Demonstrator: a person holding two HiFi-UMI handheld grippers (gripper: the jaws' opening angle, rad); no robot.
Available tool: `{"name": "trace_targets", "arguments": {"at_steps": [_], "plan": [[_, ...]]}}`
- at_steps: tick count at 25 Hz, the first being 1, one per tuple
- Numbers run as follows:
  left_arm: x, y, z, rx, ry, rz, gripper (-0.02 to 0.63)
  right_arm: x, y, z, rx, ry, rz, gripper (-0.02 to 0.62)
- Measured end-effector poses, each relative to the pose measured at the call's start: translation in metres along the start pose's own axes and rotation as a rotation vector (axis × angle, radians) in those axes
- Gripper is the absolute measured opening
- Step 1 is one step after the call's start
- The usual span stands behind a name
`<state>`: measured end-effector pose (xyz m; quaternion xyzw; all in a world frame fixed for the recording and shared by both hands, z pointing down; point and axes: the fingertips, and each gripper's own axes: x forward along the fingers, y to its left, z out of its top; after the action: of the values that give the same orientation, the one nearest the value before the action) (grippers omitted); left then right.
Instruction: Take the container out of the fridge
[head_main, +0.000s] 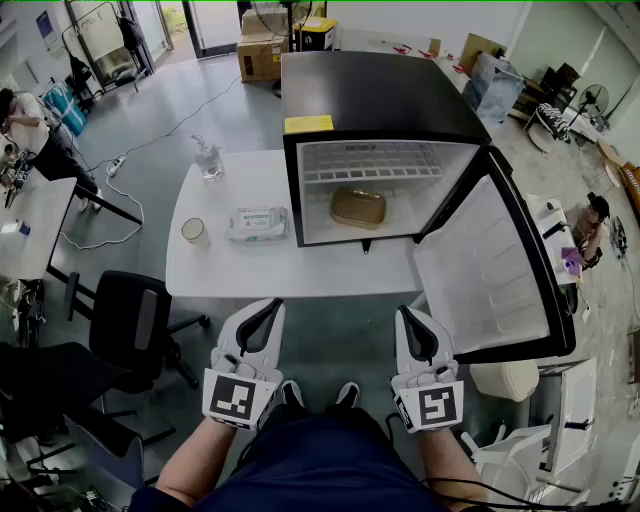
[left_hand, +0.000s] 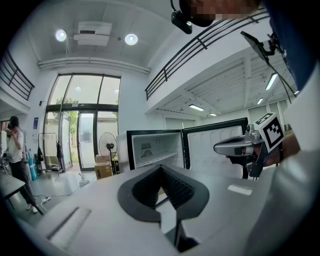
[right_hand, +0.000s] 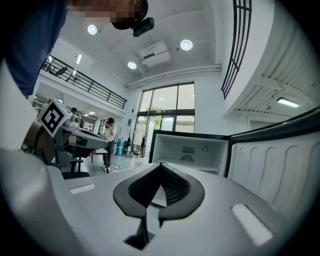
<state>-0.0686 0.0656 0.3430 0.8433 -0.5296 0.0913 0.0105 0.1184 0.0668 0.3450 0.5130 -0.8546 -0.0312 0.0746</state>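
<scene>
My left tool (head_main: 268, 310) and right tool (head_main: 408, 315) are both clenched on nothing, short of the desk (head_main: 230, 270). The tan container (head_main: 358, 207) sits inside the open fridge (head_main: 380, 95). I should spread one tool's jaws first, then reach in level, clear of the door (head_main: 490, 270).

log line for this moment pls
step: before reach | fridge: open | container: inside, untouched | left hand-held gripper: shut, empty | right hand-held gripper: shut, empty
</scene>
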Motion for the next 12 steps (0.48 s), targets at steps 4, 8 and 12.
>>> {"name": "trace_targets", "arguments": {"at_steps": [4, 8, 12], "plan": [[0.000, -0.001, 0.000, 0.005, 0.001, -0.001, 0.002, -0.002, 0.000, -0.002, -0.001, 0.001, 0.001, 0.006], [0.002, -0.002, 0.000, 0.013, 0.002, -0.002, 0.002, -0.003, -0.001, -0.005, 0.004, 0.010, 0.002, 0.006], [0.010, -0.004, -0.003, 0.011, 0.007, 0.002, 0.002, -0.005, -0.010, -0.010, 0.038, 0.005, -0.006, 0.006]]}}
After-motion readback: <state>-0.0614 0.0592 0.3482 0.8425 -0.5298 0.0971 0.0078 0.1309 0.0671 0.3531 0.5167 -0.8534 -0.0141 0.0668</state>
